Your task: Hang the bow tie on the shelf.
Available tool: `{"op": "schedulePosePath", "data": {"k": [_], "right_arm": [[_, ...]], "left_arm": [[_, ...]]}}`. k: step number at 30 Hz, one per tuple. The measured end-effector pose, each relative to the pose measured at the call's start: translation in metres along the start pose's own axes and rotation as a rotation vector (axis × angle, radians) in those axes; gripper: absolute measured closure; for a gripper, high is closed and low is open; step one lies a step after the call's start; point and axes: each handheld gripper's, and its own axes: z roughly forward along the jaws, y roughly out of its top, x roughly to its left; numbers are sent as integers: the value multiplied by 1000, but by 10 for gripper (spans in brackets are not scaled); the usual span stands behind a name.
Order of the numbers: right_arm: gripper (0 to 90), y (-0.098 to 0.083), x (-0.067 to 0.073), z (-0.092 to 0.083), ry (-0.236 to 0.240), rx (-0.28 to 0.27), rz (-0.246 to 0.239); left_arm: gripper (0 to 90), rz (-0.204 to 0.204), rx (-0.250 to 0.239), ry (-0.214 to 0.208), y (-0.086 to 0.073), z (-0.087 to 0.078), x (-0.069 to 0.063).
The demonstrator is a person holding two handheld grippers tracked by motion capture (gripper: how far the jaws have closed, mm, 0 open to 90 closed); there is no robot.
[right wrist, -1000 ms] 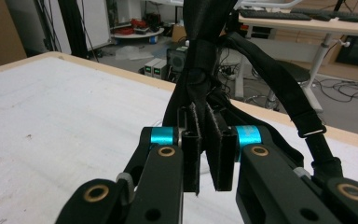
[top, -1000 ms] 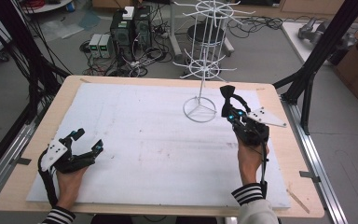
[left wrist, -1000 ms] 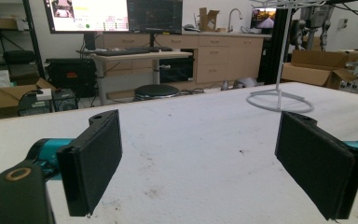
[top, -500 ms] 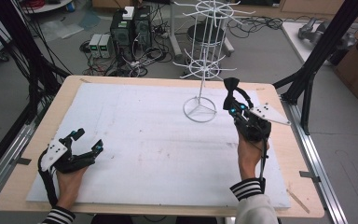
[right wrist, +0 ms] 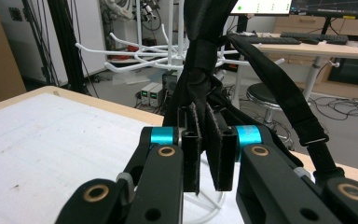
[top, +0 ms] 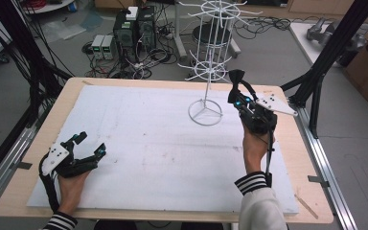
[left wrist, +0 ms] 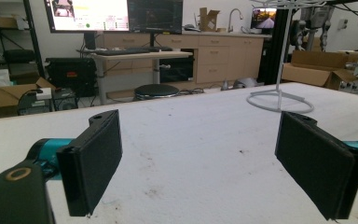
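Black strap (right wrist: pixel 205 56) sits pinched between our right gripper (top: pixel 235 86)'s jaws, beside the white wire rack (top: pixel 210 72). Our left gripper (top: pixel 87 143) rests on the worktop (top: pixel 148 139), jaws wide apart and empty.

No legible text, label, brand or number anywhere. Monitors (left wrist: pixel 114 14) at far wall in left gripper view show graphics, characters too blurred to read. Screen (right wrist: pixel 261 6) at top of right gripper view likewise unreadable.
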Motion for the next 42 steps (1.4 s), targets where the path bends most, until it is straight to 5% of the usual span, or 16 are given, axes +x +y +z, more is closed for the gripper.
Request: {"op": "schedulePosePath", "data": {"k": [15,42], "right_arm": [[847,-1,-4,28,7,8,50],[846,0,6,59,38,62,54]], "left_arm": [[151,-6,0,1,0,0,1],[151,-7,0,2,0,0,1]]}}
